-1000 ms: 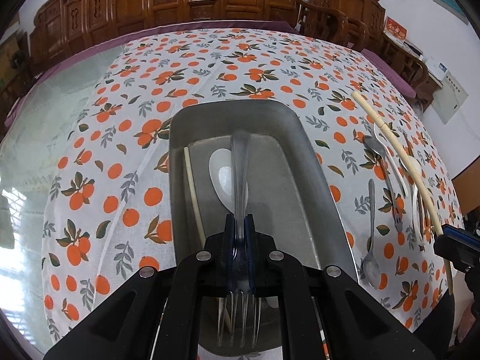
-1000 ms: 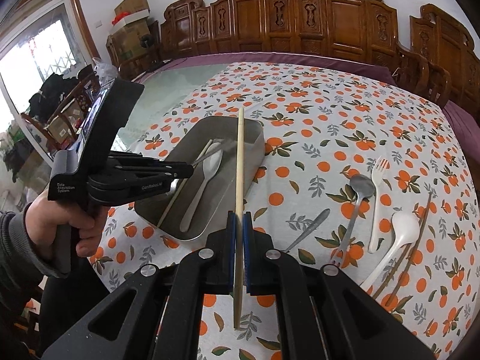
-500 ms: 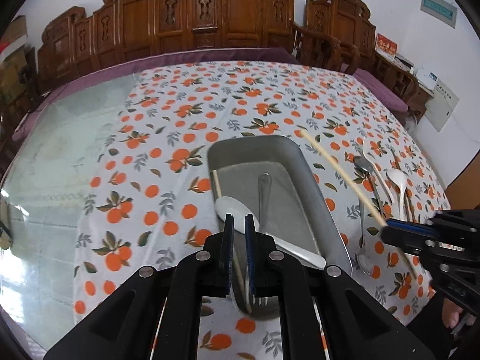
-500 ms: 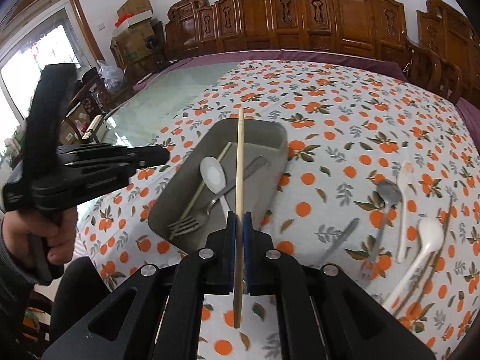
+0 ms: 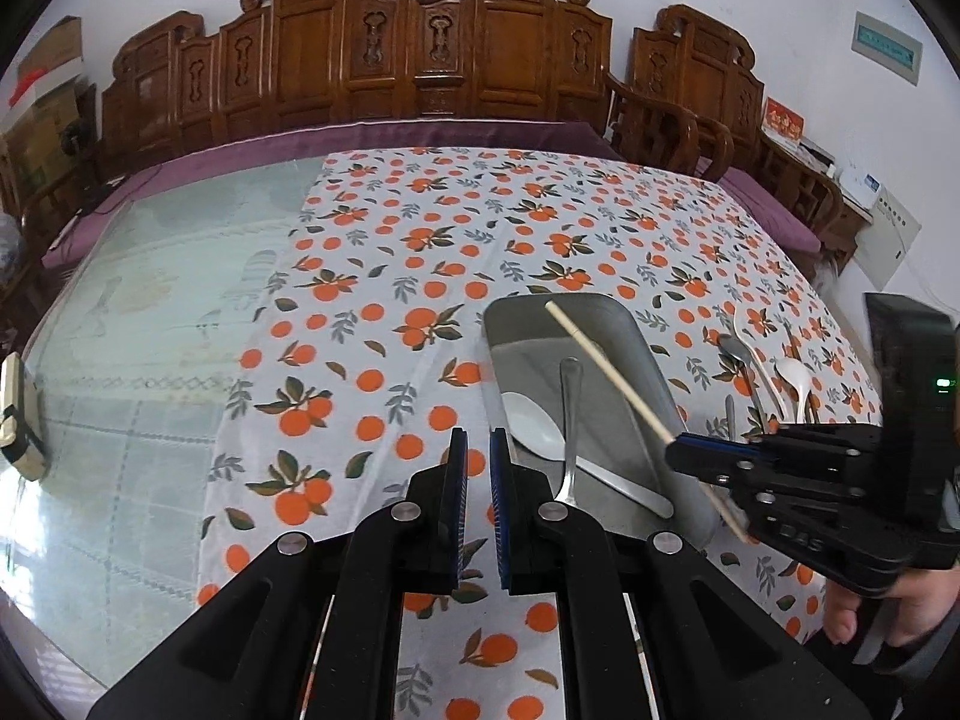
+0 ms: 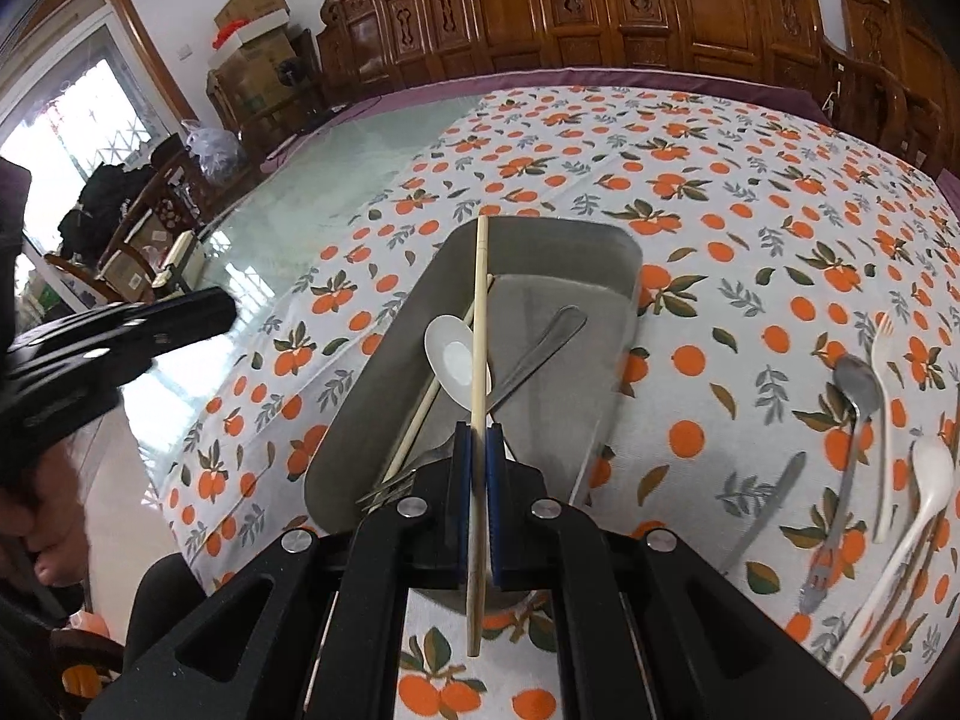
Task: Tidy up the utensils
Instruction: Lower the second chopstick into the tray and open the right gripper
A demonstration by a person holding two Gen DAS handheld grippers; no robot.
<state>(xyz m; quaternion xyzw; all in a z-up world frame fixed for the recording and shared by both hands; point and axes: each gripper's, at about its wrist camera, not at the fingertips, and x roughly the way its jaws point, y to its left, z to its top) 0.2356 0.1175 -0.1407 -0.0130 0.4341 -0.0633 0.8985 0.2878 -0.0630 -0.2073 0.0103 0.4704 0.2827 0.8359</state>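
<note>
A grey metal tray [image 6: 540, 240] [image 5: 606, 312] lies on the orange-print cloth. In it lie a white spoon [image 6: 453, 357] [image 5: 534, 423], a metal fork [image 6: 534, 342] [image 5: 570, 414] and a chopstick [image 6: 420, 414]. My right gripper [image 6: 479, 438] [image 5: 684, 450] is shut on a pale chopstick [image 6: 479, 324] [image 5: 606, 366] and holds it above the tray, pointing along it. My left gripper [image 5: 478, 450] is empty, its jaws a narrow gap apart, left of the tray; it shows at the left of the right wrist view [image 6: 180, 315].
Right of the tray on the cloth lie a metal spoon [image 6: 858, 384], a white fork [image 6: 882, 420], a white spoon [image 6: 924, 480], a knife [image 6: 768, 504] and dark chopsticks. Bare glass tabletop [image 5: 150, 330] lies to the left. Carved wooden chairs [image 5: 420, 48] line the far side.
My left gripper let go of the metal fork into the tray, then drew back and to the left. My right gripper carried the chopstick over the tray.
</note>
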